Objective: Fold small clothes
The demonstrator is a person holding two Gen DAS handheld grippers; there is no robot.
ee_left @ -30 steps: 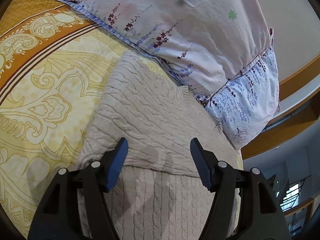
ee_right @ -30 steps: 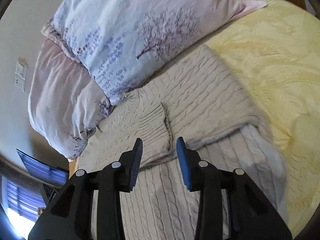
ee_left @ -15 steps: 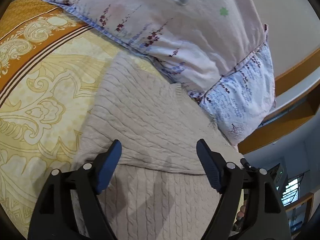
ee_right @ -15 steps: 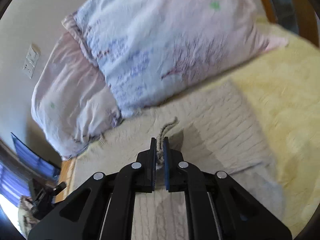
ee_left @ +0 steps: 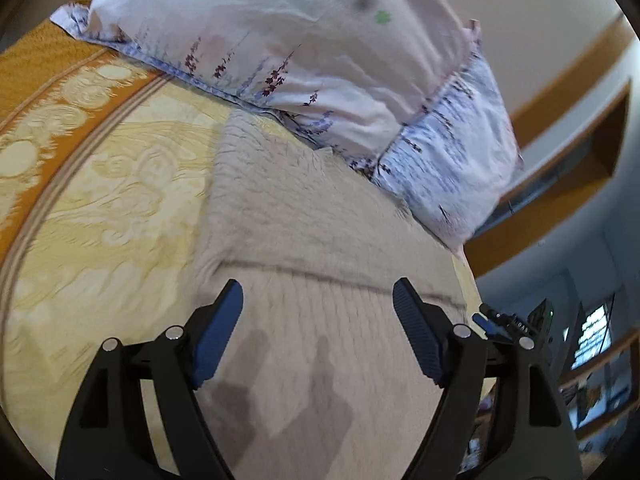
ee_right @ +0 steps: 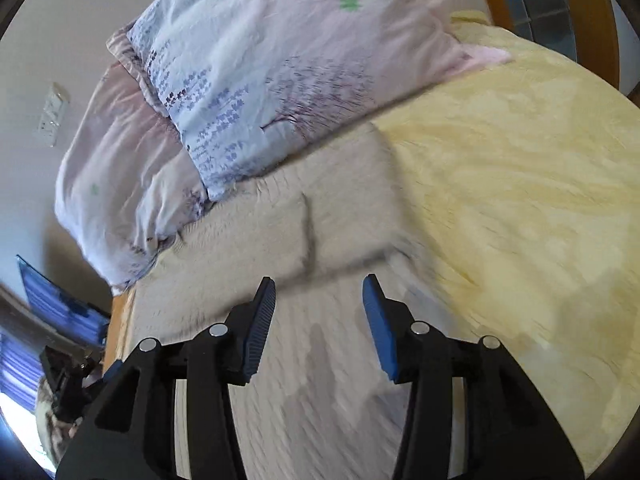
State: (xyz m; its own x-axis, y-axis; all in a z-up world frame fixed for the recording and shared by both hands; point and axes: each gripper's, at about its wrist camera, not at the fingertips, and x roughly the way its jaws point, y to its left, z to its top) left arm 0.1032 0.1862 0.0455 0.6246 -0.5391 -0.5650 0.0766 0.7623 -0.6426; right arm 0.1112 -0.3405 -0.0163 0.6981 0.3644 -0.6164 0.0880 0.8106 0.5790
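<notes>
A beige cable-knit sweater [ee_left: 304, 240] lies on the yellow bedspread [ee_left: 108, 208], its upper part folded down over the body, with a fold edge across it. It also shows in the right wrist view [ee_right: 320, 248], where a folded sleeve edge runs down its middle. My left gripper [ee_left: 318, 300] is open and empty above the sweater, just short of the fold edge. My right gripper [ee_right: 319, 294] is open and empty above the sweater, near the fold edge.
Two floral pillows [ee_left: 320, 52] lie against the far end of the sweater; they also show in the right wrist view [ee_right: 260, 80]. An orange patterned border [ee_left: 52, 92] runs along the bedspread at left. A wooden bed frame [ee_right: 600, 12] and a wall switch [ee_right: 52, 116] are beyond.
My right gripper had closed on the sleeve cuff and lifted it; now it is open and the sleeve lies flat. Both grippers have drawn back a little; the left opened wider.
</notes>
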